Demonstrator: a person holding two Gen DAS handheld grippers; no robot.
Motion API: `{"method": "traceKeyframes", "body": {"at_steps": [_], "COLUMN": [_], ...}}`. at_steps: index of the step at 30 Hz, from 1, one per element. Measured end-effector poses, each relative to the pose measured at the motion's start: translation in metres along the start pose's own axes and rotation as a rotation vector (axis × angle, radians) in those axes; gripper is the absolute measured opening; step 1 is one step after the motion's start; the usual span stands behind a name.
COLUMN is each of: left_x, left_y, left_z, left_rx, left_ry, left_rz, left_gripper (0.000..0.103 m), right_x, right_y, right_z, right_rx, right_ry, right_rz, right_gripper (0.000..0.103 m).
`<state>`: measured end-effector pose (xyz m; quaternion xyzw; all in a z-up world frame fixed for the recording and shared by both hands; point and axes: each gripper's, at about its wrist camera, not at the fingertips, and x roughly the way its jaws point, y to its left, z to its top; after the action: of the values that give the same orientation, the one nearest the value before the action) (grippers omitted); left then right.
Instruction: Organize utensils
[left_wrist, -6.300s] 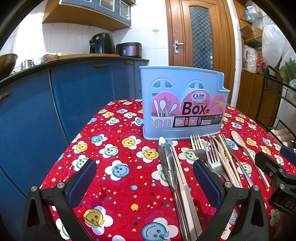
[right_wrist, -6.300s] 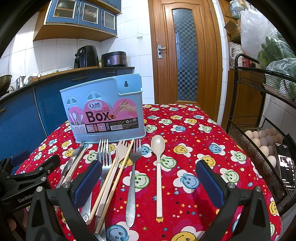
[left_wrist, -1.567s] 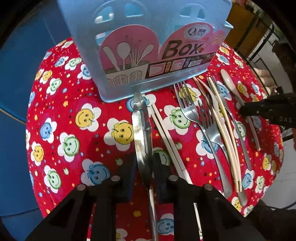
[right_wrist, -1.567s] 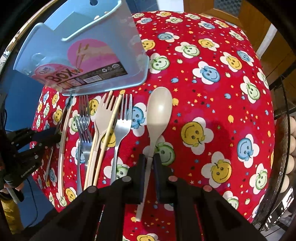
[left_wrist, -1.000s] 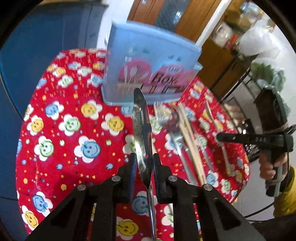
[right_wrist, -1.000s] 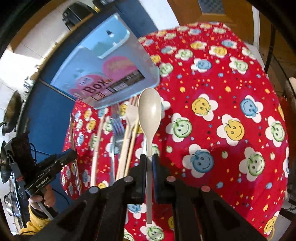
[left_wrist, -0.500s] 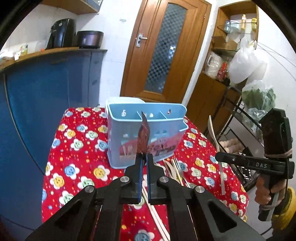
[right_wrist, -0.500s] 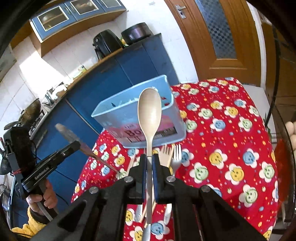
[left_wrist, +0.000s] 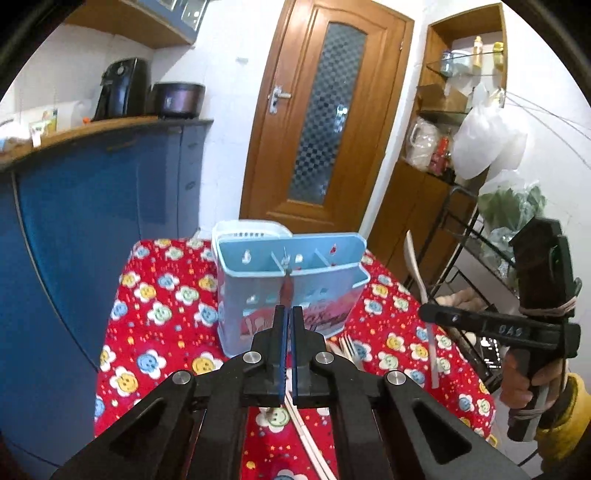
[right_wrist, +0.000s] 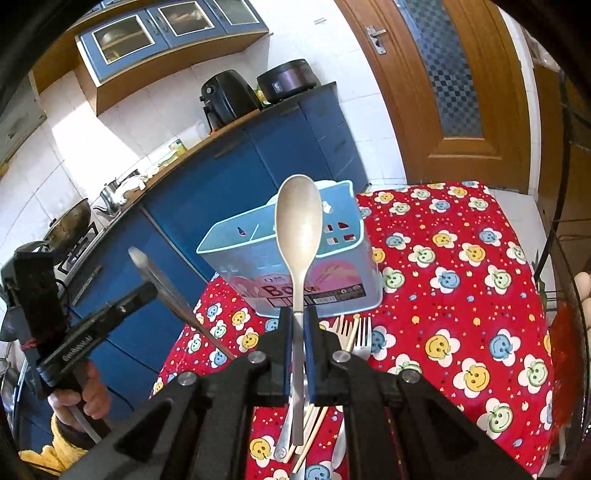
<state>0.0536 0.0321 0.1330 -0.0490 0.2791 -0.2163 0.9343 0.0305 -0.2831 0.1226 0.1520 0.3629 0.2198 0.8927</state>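
A metal knife is pinched edge-on between the pressed-together pads of the left tool, its blade raised in front of the blue utensil box. In the right wrist view the same knife is seen at nine o'clock, held clear above the tabletop. A beige spoon is clamped by its handle in the right tool, bowl at twelve o'clock and overlapping the box. The box is stood upright on the red, smiley-patterned tabletop, its divided compartments open at the top. Just in front of it, at six o'clock from the box, forks and chopsticks are left lying on the cloth. A hand is wrapped around the left tool's grip.
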Motion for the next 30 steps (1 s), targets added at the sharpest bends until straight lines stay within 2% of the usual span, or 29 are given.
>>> {"method": "traceKeyframes", "body": {"at_steps": [4, 14, 18, 21, 24, 30], "left_x": [-0.005, 0.002, 0.002, 0.004, 0.009, 0.024], "left_y": [-0.003, 0.003, 0.001, 0.004, 0.012, 0.036], "left_z": [0.006, -0.002, -0.002, -0.003, -0.005, -0.013], "left_rx": [0.010, -0.011, 0.017, 0.013, -0.032, -0.112], "left_ry": [-0.014, 0.014, 0.020, 0.037, 0.063, 0.115], "left_rz": [-0.004, -0.003, 0.022, 0.045, 0.058, 0.110], "left_gripper": [0.001, 0.000, 0.000, 0.001, 0.003, 0.014], "right_x": [0.000, 0.001, 0.001, 0.001, 0.004, 0.024], "right_y": [0.002, 0.004, 0.004, 0.006, 0.007, 0.008], "right_z": [0.000, 0.000, 0.003, 0.012, 0.029, 0.061], "right_rx": [-0.007, -0.015, -0.021, -0.039, -0.055, -0.114], "right_ry": [-0.005, 0.001, -0.016, -0.052, -0.112, -0.254], "right_rz": [0.007, 0.007, 0.007, -0.005, -0.015, -0.071], "right_gripper": [0.007, 0.007, 0.007, 0.007, 0.007, 0.008]}}
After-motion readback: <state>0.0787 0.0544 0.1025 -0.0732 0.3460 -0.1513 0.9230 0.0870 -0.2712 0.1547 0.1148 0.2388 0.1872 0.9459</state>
